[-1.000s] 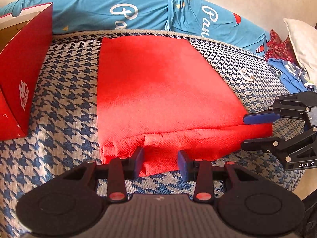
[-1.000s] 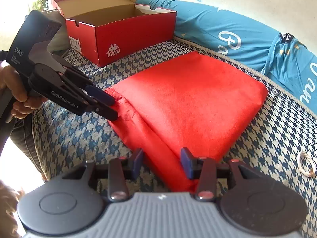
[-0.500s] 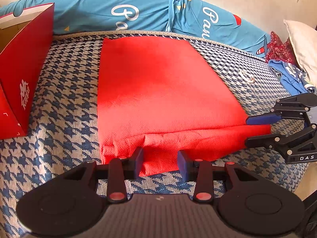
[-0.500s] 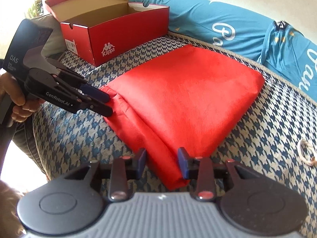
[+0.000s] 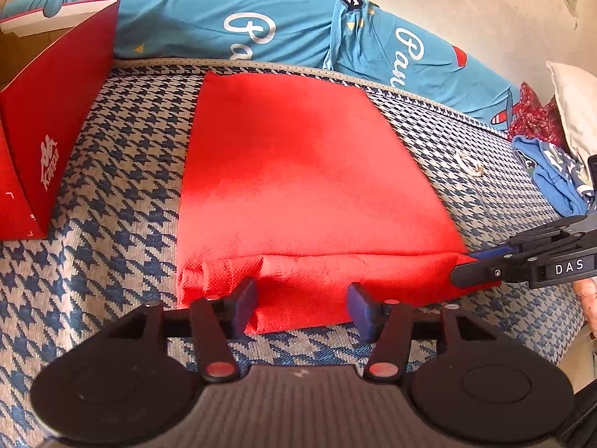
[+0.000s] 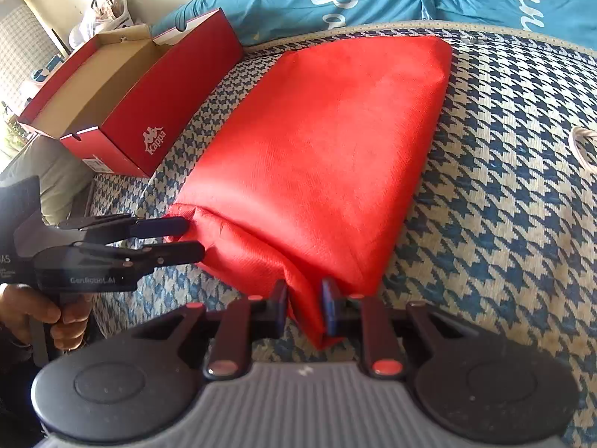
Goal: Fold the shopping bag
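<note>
Left gripper (image 5: 302, 308), seen from the left wrist camera, is standing released: its jaws have just been opening, and the blue pads are sitting apart on either side of the near hem of the shopping bag (image 5: 298, 171) without pressing on it. The bag is lying flat on the houndstooth bed cover (image 5: 112, 224), a bright red textured fabric folded into a roughly rectangular panel. Its near edge is showing a doubled, slightly rumpled band with small puckers at the left corner. At the right, the right gripper (image 5: 474, 265) is reaching in at the bag's near right corner. A red shoebox (image 5: 48, 130) is standing to the left, apart from the bag, and a blue bolster (image 5: 261, 18) is lying along the far side.

Right gripper (image 6: 304, 308), seen from the right wrist camera, is clenching on the bag's (image 6: 328, 142) near corner: its jaws have just been closing, and a pinched ridge of red fabric is standing between the pads. The left gripper (image 6: 186, 239), held by a hand (image 6: 41, 317), is resting with parted fingers at the bag's other near corner. The shoebox (image 6: 149, 112) is lying open beyond it.
</note>
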